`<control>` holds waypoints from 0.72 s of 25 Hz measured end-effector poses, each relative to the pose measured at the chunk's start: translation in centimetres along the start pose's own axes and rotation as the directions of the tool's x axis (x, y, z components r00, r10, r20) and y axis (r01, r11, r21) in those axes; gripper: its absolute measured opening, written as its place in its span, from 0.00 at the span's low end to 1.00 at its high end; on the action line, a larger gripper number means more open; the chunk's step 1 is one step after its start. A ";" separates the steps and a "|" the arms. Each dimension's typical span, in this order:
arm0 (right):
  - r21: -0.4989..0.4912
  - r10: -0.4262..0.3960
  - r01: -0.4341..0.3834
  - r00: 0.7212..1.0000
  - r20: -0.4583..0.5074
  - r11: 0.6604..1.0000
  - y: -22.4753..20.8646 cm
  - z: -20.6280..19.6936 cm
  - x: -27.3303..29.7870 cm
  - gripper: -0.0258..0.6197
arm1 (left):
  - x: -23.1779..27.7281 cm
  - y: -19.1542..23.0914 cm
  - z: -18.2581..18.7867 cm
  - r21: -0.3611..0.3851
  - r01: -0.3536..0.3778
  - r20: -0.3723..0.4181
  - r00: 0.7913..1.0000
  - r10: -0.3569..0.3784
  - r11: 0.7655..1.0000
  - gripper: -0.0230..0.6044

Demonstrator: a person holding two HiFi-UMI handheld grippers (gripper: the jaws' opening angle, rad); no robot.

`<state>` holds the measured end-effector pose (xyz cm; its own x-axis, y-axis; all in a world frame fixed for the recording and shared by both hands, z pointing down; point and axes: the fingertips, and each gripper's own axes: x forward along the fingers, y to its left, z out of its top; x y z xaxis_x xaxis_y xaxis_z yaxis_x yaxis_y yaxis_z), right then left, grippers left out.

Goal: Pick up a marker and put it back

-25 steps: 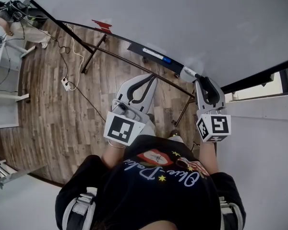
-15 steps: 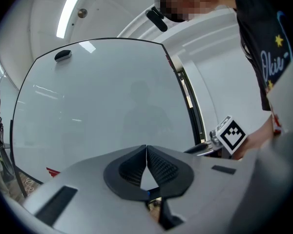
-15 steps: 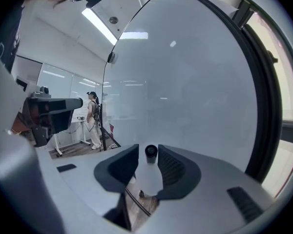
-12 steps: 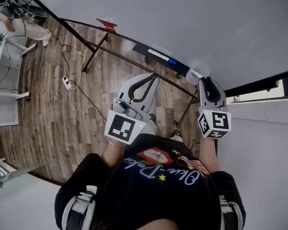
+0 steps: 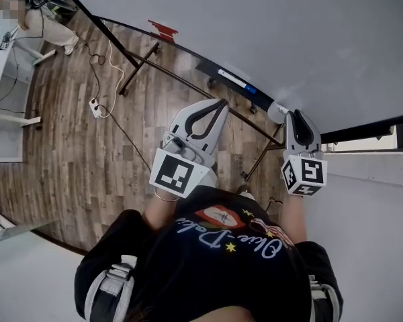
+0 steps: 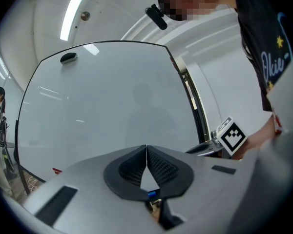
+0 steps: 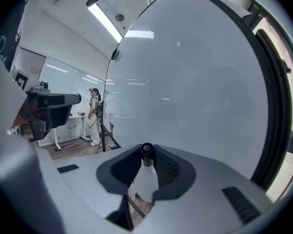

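We stand before a big whiteboard (image 5: 255,32) in a black frame, carried on a dark metal stand over a wood-plank floor (image 5: 67,166). Along the board's lower edge runs a narrow black tray (image 5: 211,71), and on it lies a white pen with a blue cap (image 5: 236,81). A small red thing (image 5: 162,29) sits at the tray's far end; we cannot tell what it is. A white power strip (image 5: 94,104) lies on the floor, its cable winding toward the board's stand. In the far corner another person (image 5: 47,24) stands beside a white counter (image 5: 1,86). From the tools' own views, long ceiling lights are mirrored in the board's glossy face.

The right tool (image 5: 293,114) points at the board's lower right corner, just beyond the tray's near end. Its jaws have just been closing, and they now pinch the marker (image 7: 146,179) between their tips. It has a white barrel and a black cap. In the head view the marker's pale end pokes out past the tips toward the tray; whether it touches the tray we cannot tell.

The left tool (image 6: 146,148) hovers level in front of the board, apart from it, its jaws pressed together at the tips with nothing between them.
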<state>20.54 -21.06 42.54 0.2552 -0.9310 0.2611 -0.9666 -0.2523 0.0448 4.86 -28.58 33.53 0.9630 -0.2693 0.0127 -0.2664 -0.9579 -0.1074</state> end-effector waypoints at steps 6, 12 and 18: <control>-0.031 0.008 -0.007 1.000 0.024 0.999 0.1 1.6 -0.4 0.15 | -0.5 0.2 0.2 -0.007 -0.014 0.014 1.000 0.014 1.000 0.04; -0.037 0.003 -0.001 0.998 0.063 0.999 -0.3 3.9 -2.2 0.15 | -0.1 -0.8 0.8 -0.006 0.009 0.023 1.000 -0.009 1.000 0.04; -0.036 -0.004 0.008 0.994 0.108 0.999 -0.9 5.7 -4.5 0.15 | 0.8 -2.2 1.1 -0.003 0.036 0.023 0.999 -0.036 0.999 0.04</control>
<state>20.44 -18.18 35.83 0.2600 -0.9530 0.1557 -0.9649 -0.2499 0.0811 6.21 -26.57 32.69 0.9726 -0.2324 -0.0061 -0.2318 -0.9672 -0.1038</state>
